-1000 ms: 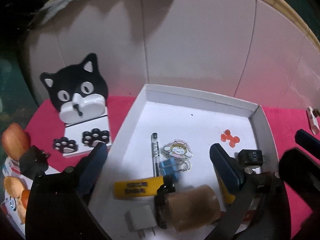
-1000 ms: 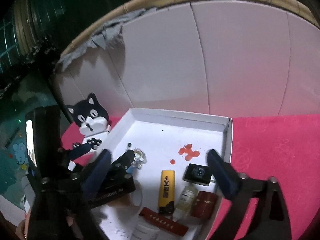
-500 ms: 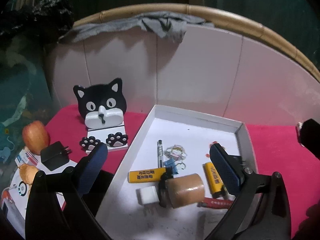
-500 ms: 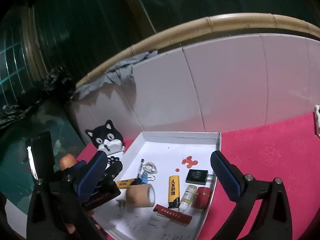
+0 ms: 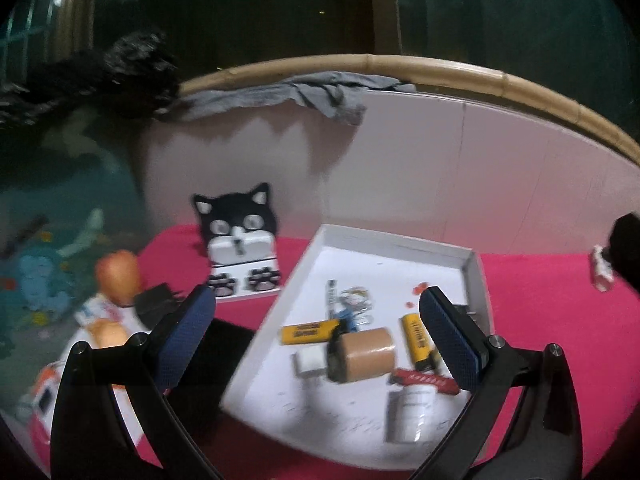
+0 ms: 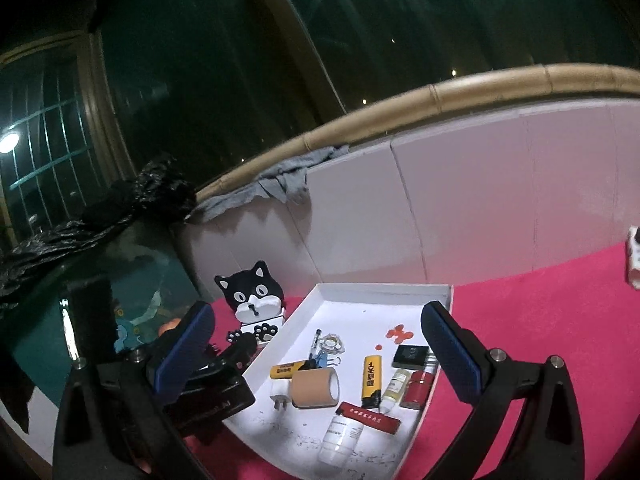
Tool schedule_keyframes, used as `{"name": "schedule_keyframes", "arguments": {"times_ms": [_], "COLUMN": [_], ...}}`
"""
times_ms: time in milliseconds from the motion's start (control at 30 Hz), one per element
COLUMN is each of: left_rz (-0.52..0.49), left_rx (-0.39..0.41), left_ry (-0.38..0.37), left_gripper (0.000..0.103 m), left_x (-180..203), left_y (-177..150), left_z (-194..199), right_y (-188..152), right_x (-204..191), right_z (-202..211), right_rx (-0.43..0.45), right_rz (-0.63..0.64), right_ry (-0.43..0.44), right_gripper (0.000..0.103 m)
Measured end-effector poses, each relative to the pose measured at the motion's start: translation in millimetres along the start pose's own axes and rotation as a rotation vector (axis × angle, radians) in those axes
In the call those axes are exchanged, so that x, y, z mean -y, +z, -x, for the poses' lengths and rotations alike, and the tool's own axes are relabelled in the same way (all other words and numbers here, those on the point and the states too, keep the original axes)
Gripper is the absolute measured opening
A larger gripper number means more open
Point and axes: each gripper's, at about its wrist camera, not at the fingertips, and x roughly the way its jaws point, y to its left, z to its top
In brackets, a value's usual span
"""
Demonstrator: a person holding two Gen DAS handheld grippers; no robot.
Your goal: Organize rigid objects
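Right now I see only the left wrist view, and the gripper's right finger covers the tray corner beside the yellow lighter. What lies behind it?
Observer: In the right wrist view, a black square box lies flat there, inside the white tray.
Operator: Is anything else hidden near that box?
Observer: Yes. A small red jar lies on the near side of the box, close to the tray's right wall, with a little clear bottle beside it.
Operator: Does the right gripper hold something?
Observer: No. The right gripper is open, with nothing between its fingers.
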Motion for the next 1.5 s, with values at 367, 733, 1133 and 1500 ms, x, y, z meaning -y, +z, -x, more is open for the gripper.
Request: {"name": "schedule_keyframes", "arguments": {"times_ms": [367,733,1133,1500], "left_rz": [-0.049,-0.003,-0.014,0.004], "left_rx": [0.073,0.031,0.029,0.021], "left_ry": [0.04,-0.022,-0.036,-0.065], "left_gripper": [0.103,0.103,0.103,0.103], "left_x": [0,-6,-1,-3], "left_y": [-23,-52,-71,-81], "left_z": [67,116,156,178], "right_y": [-9,-21,-38,-56], "right_x": [-15,-3,-8,-7], "right_z": [69,137,178,208], "right_rx": [0.149,0.285,0.26,0.25], "right_rz": [0.078,0.009,0.02,-0.005], "right_ry": [-0.224,-0.162,-0.138,-0.182], "right_gripper": [0.103,0.103,0.103,0.103]}}
